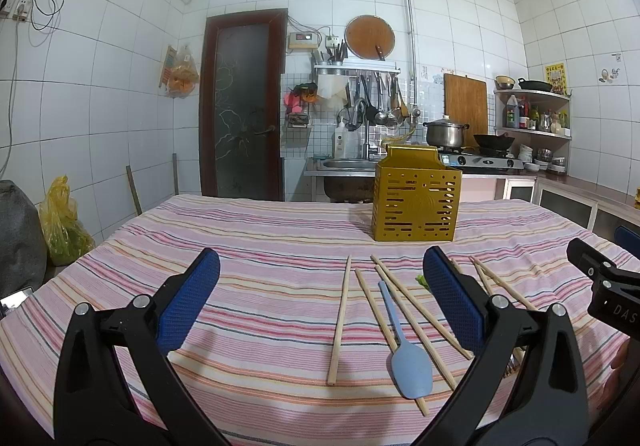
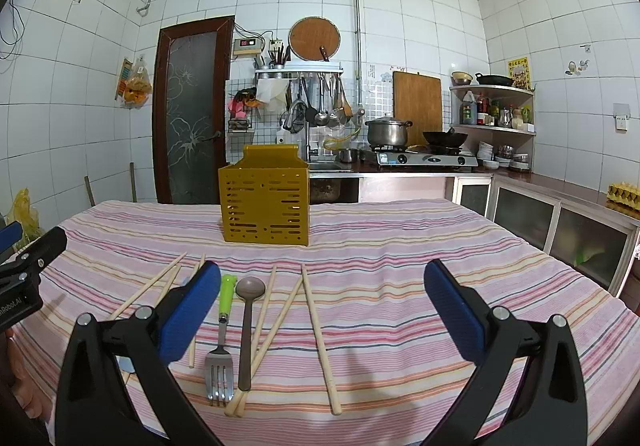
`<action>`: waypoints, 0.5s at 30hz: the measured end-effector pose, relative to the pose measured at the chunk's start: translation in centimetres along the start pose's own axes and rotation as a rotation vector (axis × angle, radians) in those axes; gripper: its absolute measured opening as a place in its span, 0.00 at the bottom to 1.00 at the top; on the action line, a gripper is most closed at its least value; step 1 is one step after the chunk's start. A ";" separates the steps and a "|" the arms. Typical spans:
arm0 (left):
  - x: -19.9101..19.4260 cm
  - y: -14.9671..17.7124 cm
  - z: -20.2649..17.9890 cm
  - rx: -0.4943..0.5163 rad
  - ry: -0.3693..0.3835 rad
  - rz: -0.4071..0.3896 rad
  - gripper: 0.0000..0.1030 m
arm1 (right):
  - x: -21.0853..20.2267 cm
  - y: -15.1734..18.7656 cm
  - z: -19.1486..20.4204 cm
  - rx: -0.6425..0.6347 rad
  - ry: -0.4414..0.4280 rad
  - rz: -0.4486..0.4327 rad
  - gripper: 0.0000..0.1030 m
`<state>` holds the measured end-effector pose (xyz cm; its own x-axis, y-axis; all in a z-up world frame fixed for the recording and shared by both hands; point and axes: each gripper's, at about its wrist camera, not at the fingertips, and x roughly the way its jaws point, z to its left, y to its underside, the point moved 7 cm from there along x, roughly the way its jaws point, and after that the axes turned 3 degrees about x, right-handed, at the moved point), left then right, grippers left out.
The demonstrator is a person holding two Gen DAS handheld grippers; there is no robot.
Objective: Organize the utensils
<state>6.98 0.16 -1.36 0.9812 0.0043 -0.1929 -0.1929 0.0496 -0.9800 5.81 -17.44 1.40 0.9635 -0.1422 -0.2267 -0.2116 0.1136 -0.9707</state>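
Lying loose on the striped table (image 1: 256,286), wooden chopsticks (image 1: 340,320), a blue plastic spatula (image 1: 408,362) and a green-handled fork (image 2: 222,342) sit between both wide-open, empty tools, before the perforated yellow utensil holder (image 2: 266,202).

Between the fingers of the left tongs (image 1: 322,254) lie four chopsticks (image 1: 340,318) and one blue scoop (image 1: 410,366). Between the fingers of the right tongs (image 2: 323,266) lie three more chopsticks (image 2: 320,342), one fork (image 2: 219,370) and one brown spoon (image 2: 245,326). Past both tongs stands one yellow box (image 2: 266,202).
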 end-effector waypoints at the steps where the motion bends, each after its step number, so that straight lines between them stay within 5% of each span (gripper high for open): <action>1: 0.0 0.0 0.0 0.000 -0.001 0.000 0.95 | 0.0 0.0 0.0 0.000 0.000 0.000 0.96; 15: 0.0 0.0 -0.1 0.000 0.005 0.003 0.95 | 0.0 0.0 0.0 0.000 0.000 -0.002 0.96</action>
<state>6.95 0.04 -1.38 0.9805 0.0000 -0.1965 -0.1963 0.0500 -0.9793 5.79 -17.45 1.41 0.9639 -0.1424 -0.2252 -0.2100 0.1137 -0.9711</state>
